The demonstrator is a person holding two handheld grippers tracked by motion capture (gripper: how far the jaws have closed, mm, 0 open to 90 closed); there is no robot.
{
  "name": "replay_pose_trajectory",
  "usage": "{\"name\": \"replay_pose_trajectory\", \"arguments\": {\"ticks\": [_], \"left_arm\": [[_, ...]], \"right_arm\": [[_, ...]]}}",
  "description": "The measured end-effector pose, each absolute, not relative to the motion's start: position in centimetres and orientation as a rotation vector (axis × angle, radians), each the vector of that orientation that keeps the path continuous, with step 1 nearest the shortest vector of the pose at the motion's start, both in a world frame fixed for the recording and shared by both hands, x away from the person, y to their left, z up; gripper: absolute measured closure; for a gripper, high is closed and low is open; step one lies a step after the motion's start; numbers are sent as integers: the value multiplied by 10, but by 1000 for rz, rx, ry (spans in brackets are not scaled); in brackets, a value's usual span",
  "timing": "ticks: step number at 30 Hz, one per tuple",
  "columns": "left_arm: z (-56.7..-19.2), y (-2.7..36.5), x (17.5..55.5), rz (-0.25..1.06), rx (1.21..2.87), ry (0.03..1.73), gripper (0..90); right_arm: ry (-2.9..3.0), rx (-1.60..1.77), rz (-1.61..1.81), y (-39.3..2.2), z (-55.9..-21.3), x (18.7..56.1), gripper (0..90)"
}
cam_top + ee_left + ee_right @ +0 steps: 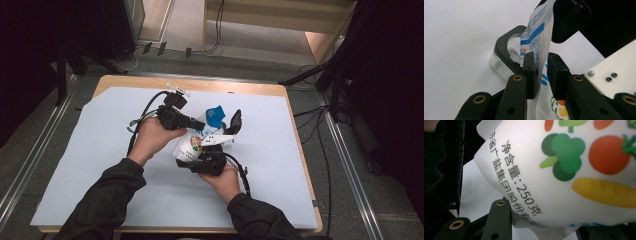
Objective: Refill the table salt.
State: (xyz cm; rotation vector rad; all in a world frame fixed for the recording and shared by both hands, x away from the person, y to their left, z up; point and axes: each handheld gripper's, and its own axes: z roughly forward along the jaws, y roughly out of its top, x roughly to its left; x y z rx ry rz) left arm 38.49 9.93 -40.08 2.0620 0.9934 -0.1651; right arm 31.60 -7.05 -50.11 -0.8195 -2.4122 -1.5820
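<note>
A white bag printed with vegetables and a blue top is held up over the middle of the table. My right gripper clamps its lower body from the near side; in the right gripper view the bag bulges between the jaws of the right gripper. My left gripper reaches in from the left. In the left gripper view the bag's upper edge runs between the pads of the left gripper, which stand slightly apart from it. Behind the bag sits a clear box with a black rim and a raised black lid.
A pale blue sheet covers the wooden table. The black lid stands just right of the bag. Cables trail from both grippers over the sheet. Dark stands and floor rails surround the table.
</note>
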Motion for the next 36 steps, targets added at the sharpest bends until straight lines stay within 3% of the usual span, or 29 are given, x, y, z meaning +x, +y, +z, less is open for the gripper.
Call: {"name": "replay_pose_trajectory", "arguments": {"ticks": [5, 16, 28, 36], "left_arm": [[-399, 97, 384, -130, 2076, 993, 899], [-399, 94, 385, -107, 2066, 999, 899], [-397, 96, 383, -122, 2084, 984, 764], [-398, 98, 381, -122, 2108, 983, 744]], "right_arm": [[-2430, -812, -1584, -70, -500, 315, 626], [-2440, -821, -1578, -69, -497, 316, 624], [-2399, -819, -1601, -70, -498, 316, 636], [-2381, -847, -1619, -74, -498, 317, 640]]}}
